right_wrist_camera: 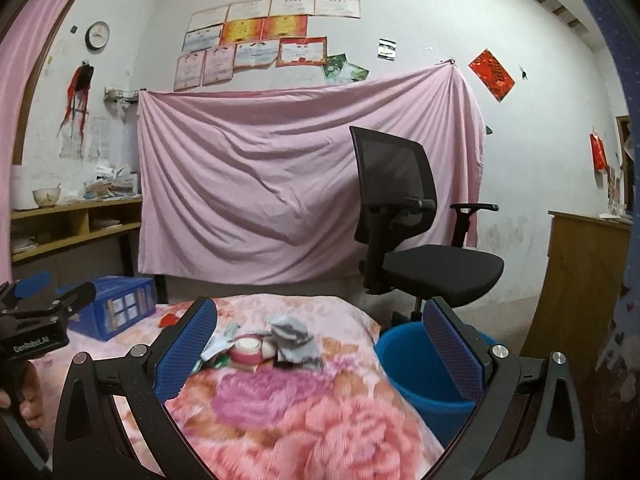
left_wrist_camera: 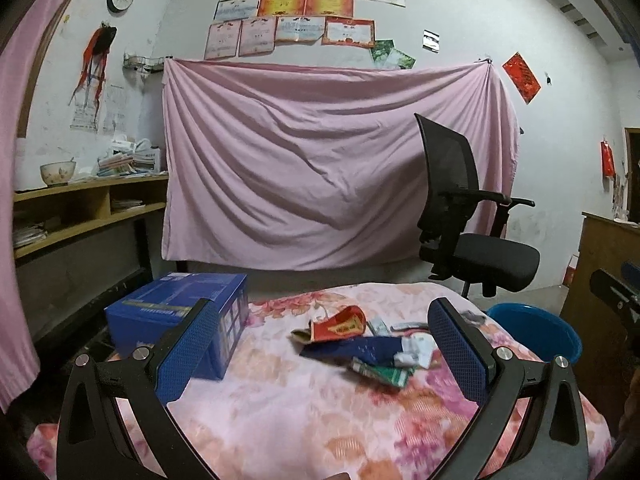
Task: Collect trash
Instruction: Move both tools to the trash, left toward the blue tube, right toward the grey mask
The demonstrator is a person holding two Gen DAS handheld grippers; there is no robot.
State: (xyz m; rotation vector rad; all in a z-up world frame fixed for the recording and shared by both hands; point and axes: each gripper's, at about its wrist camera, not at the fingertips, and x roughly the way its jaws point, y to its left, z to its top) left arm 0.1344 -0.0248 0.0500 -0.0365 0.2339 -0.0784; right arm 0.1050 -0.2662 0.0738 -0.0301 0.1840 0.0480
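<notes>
Both grippers are hovering above a surface covered by a floral pink blanket.

Left gripper: jaws standing wide apart, nothing between the blue pads. Right gripper: jaws likewise spread wide, holding nothing.

Trash is lying in a loose heap toward the far edge of the blanket. The left wrist view is showing a red wrapper with yellow printing (characters too blurred to read), a dark blue wrapper just in front of it, and a green packet at the near side of the heap; all are touching or overlapping. The right wrist view is showing a crumpled grey wad, with a pink-and-white round tub lying on its side just beside it.

A blue box is sitting at the blanket's far left corner; its print is not legible. A blue bucket is standing off the blanket's right edge, open side up, near the trash.

The left gripper's body, seen in the right wrist view, is bearing white lettering that reads "GenRobot.AI"; a hand is gripping its handle.

A black office chair is standing beyond the bucket before a hanging pink sheet. Certificates on the wall are too small to read.
</notes>
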